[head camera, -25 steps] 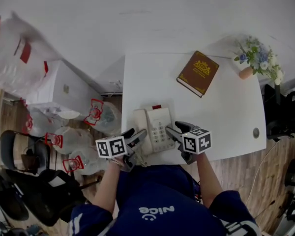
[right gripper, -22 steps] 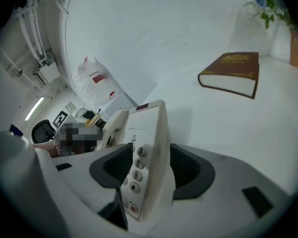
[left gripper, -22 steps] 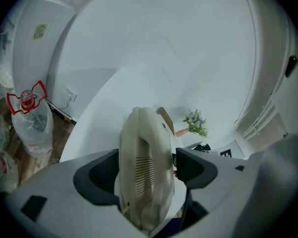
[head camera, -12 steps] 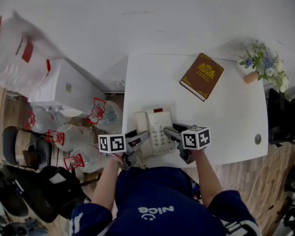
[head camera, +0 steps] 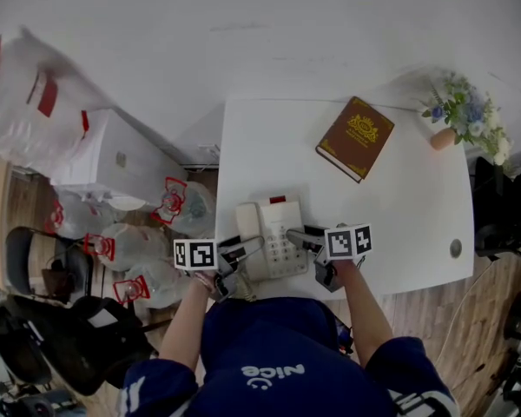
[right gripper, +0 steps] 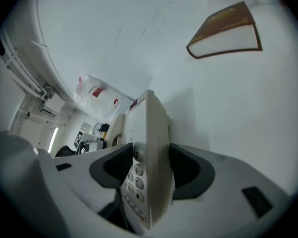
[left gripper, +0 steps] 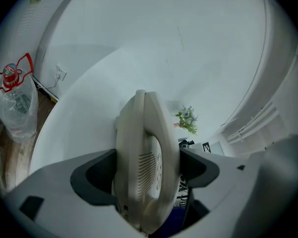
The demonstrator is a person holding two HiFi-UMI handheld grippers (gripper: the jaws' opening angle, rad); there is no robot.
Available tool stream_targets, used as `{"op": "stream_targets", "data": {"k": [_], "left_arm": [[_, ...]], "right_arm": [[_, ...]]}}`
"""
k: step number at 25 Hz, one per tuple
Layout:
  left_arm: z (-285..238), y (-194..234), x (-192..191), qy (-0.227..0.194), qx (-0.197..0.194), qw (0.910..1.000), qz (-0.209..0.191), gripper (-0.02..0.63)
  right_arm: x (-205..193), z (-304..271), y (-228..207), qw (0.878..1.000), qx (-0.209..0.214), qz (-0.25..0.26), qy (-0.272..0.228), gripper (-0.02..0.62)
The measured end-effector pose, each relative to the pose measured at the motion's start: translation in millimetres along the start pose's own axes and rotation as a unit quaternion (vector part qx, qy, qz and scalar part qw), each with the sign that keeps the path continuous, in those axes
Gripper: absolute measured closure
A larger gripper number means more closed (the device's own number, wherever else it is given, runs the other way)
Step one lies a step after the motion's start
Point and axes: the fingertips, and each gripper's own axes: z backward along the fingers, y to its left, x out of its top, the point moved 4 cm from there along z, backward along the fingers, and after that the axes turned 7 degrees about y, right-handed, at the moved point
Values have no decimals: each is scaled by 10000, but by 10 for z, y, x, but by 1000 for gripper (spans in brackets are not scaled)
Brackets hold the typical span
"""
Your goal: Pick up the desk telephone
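The cream plastic desk telephone (head camera: pixel 271 237) is at the near edge of the white rectangular table (head camera: pixel 399 207), right in front of the person, with the 2 grippers on its 2 sides. The left gripper (head camera: pixel 247 248) has the handset side between its jaws. They have just been opening wider, yet both dark pads press on the casing, 1 against each face. The right gripper (head camera: pixel 300 235) is clamped on the keypad side in the same way – 1 pad on the button face, 1 on the underside. Whether the telephone is clear of the tabletop cannot be told. Farther back on the table lies a brown hardcover book with gold print (head camera: pixel 356 137), and at the far right corner – well apart from the telephone – stands a small bunch of blue and white flowers (head camera: pixel 464 115).
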Motion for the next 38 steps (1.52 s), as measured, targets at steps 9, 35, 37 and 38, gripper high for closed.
{"op": "stream_targets", "data": {"k": [9, 35, 37, 38], "left_arm": [[-2, -31, 6, -117, -111, 9999, -30, 221], [355, -215, -12, -372, -120, 9983, -435, 222], [415, -289, -5, -424, -164, 9974, -562, 222], [451, -310, -12, -460, -159, 9971, -589, 222]], "right_arm": [[-12, -5, -13, 10000, 32, -64, -43, 354], [-75, 36, 414, 9982, -135, 160, -561, 356], [-87, 51, 490, 9977, -100, 196, -643, 356], [-94, 58, 533, 9974, -81, 226, -684, 356]]}}
